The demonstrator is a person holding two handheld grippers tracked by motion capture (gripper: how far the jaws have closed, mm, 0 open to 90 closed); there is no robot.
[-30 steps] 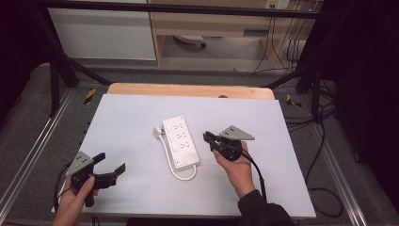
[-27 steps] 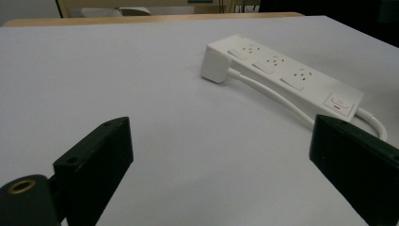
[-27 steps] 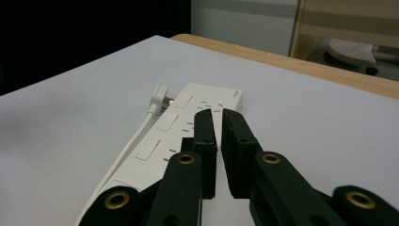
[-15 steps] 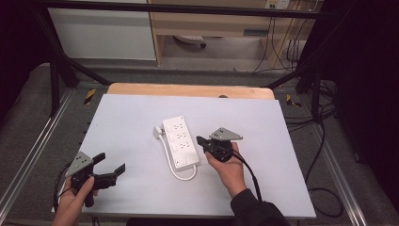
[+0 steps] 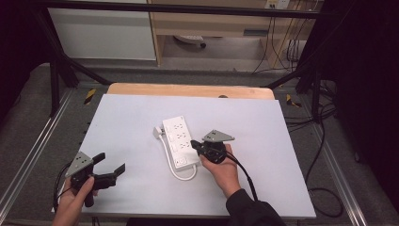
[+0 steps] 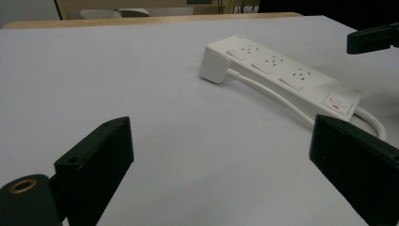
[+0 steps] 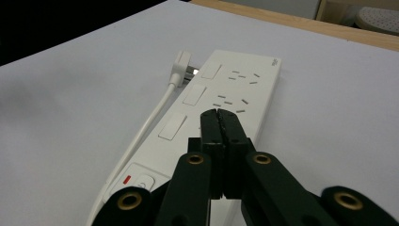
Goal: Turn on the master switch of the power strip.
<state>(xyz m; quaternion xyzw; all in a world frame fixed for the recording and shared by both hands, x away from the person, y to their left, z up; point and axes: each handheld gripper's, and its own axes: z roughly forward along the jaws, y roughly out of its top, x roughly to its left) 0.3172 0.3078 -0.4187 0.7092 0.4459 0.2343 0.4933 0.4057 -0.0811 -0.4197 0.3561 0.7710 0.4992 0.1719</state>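
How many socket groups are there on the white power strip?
3, in a row along the power strip: one at the plug end, one in the middle, one beside the switch.

A white power strip lies flat, sockets up, near the middle of the desk, its long axis running away from the person and slightly leftward. It has three socket groups in a row, each with a flat rocker switch beside it, and a master switch with a red mark at the near end. Its white cable leaves that near end, loops back along the left side, and ends in a white plug lying against the far left corner.
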